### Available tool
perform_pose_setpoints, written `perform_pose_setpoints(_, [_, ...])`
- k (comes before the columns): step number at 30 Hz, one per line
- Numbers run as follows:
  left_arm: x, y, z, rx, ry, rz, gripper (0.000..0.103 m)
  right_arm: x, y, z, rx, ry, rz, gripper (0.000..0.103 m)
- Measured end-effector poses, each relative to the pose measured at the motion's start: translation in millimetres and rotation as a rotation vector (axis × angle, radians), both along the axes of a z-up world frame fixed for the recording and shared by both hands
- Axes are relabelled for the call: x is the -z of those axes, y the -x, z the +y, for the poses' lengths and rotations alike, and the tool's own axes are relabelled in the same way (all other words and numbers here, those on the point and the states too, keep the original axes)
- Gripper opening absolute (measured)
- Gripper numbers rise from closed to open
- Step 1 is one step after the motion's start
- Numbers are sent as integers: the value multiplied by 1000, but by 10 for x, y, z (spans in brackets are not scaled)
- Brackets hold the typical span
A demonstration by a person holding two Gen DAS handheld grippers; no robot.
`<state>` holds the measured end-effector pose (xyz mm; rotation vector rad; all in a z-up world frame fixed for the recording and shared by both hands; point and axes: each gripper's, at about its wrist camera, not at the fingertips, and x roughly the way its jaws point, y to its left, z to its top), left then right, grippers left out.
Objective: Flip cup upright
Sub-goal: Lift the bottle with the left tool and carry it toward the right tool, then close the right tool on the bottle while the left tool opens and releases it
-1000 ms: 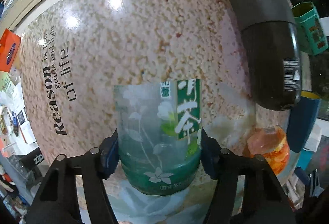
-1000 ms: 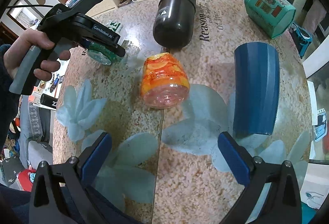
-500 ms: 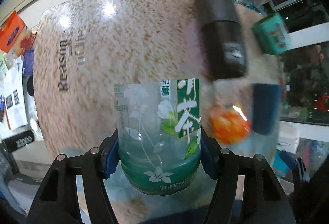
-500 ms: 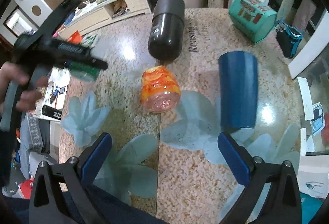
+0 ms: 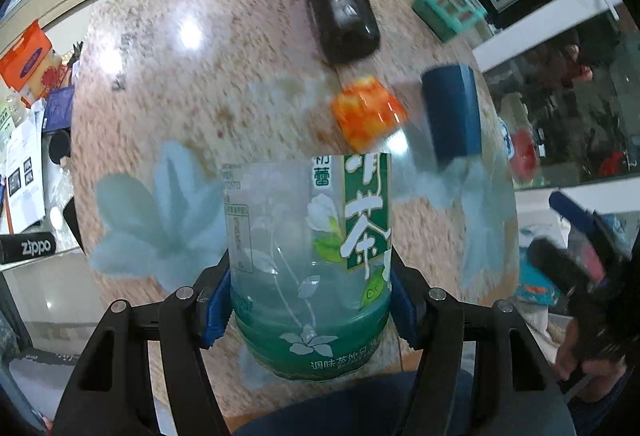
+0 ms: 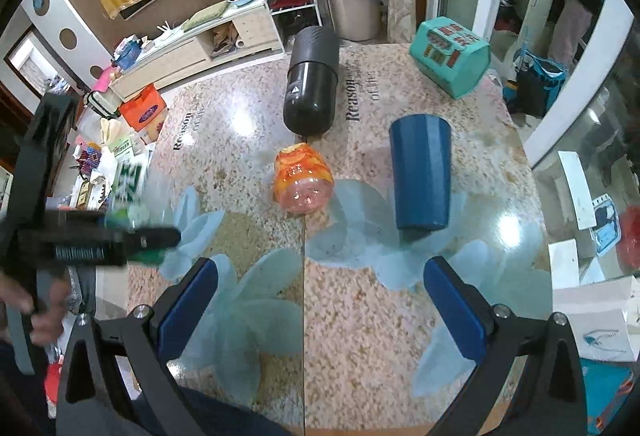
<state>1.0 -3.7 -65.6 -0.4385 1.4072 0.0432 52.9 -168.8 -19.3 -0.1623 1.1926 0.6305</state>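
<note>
Blue cup (image 6: 420,172) lies beside orange jar (image 6: 302,182); left gripper (image 5: 310,310) grips clear bottle (image 5: 308,256), right gripper (image 6: 320,300) gapes.

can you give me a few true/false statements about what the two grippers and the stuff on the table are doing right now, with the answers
1. The left gripper is shut on the clear green-labelled tea cup. True.
2. The right gripper is holding the blue cup. False: its jaws are open and empty, and the blue cup lies apart from it on the table.
3. The orange jar lies between the black flask and the right gripper. True.
4. The teal tin is stacked on the blue cup. False: it sits apart, near the table's far edge.
5. The black flask stands upright. False: it lies on its side.
</note>
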Motion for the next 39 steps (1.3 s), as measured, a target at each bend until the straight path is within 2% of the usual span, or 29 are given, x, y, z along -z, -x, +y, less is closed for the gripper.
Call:
perform_pose_setpoints(2, [84,-120,-135,1,6,15,69,14,20,-38,6,2,14,103])
perform_pose_setpoints(5, [164,-23,-318,-6,15,29,69,58,33,-67,-5,15,29,103])
perform_pose_setpoints(15, [817,-129,-897,-75,39,123,69,448,-111,-254,-57,58,107,103])
perform_pose_setpoints(19, [976,-158,-1047,-85,9,160,69,596,-175,-306,-83,72,139,103])
perform_pose_setpoints(33, [1134,-188,-1157,-118,-55,205,70,722,-282,-438,-141,62,191,103])
perform_pose_setpoints(39, [1159,-231,-1171,-116,-38,212,89,716,-299,-463,-147,51,197,103])
